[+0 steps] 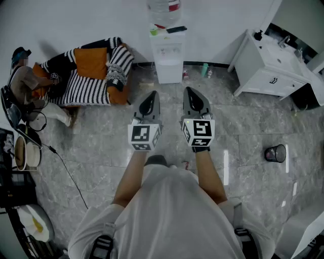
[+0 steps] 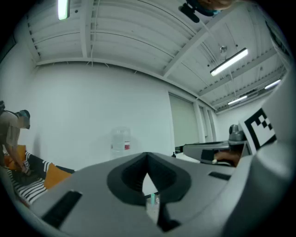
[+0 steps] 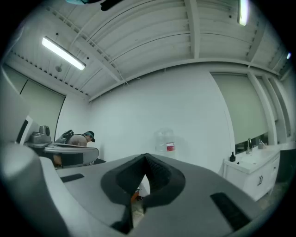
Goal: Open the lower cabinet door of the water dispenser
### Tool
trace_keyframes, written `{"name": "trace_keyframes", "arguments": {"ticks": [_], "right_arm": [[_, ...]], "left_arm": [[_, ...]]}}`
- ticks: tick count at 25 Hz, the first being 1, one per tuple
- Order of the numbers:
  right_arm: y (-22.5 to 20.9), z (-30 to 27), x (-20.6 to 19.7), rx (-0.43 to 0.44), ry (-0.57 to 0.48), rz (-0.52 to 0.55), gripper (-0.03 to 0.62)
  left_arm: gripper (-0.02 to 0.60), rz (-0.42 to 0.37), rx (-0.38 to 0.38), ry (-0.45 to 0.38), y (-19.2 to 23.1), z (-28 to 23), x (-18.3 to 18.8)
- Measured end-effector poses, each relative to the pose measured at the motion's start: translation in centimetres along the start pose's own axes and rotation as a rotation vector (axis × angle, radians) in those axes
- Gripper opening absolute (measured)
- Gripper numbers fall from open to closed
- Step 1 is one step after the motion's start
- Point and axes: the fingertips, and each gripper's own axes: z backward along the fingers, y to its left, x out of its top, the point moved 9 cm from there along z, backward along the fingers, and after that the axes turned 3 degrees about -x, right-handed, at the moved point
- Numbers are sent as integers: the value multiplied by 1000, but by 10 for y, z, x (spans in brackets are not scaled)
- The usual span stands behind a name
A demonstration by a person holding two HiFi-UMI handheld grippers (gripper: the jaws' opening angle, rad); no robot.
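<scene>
The white water dispenser [image 1: 168, 50] stands against the far wall with a clear bottle [image 1: 164, 9] on top; its lower cabinet door [image 1: 169, 72] is closed. Both grippers are held level over the floor and point at it from well short of it. My left gripper [image 1: 148, 102] and right gripper [image 1: 195, 99] are side by side, each with its jaws together and nothing between them. In the left gripper view, the left gripper [image 2: 148, 159] hides the dispenser's body and only the bottle [image 2: 121, 139] shows above it. The right gripper [image 3: 145, 159] likewise leaves just the bottle [image 3: 165, 141] visible.
A sofa with a striped blanket and an orange cushion [image 1: 93, 71] sits left of the dispenser, and a person [image 1: 30, 83] is beside it. A white sink cabinet [image 1: 268, 66] stands at the right. A black waste bin [image 1: 276, 153] and small bottles [image 1: 205, 70] are on the floor.
</scene>
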Motion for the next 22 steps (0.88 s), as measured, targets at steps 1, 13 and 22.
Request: {"name": "trace_keyframes", "arguments": {"ticks": [1, 13, 22], "right_arm": [[1, -3, -2, 3, 3, 1, 8], [-27, -72, -42, -38, 53, -62, 8], [-62, -198, -53, -88, 103, -62, 8]], "left_arm": [[9, 7, 5, 3, 4, -2, -2], [9, 55, -23, 42, 47, -81, -37], [9, 94, -72, 65, 115, -206, -50]]}}
